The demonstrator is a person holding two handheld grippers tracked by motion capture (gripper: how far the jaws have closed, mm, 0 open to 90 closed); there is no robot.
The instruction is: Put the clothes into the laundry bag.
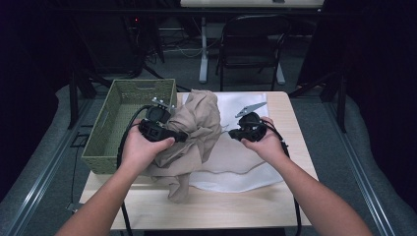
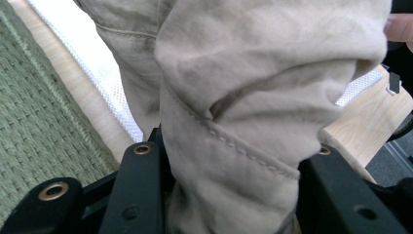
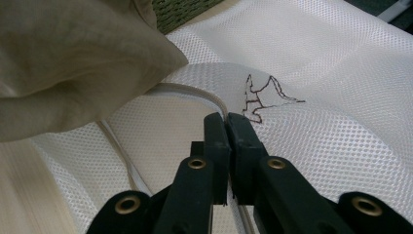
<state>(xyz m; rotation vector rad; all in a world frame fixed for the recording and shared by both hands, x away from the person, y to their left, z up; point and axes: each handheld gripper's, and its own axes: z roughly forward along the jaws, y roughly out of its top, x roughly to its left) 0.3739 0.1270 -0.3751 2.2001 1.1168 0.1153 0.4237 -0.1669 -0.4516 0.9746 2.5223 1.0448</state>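
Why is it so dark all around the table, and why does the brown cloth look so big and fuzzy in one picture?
High view: light falls on the table alone, so the room behind goes black. Left gripper view: the tan cloth sits right at the lens, clamped in the left gripper, so it looms large and soft. Right gripper view: the white mesh bag looks bright and crisp.
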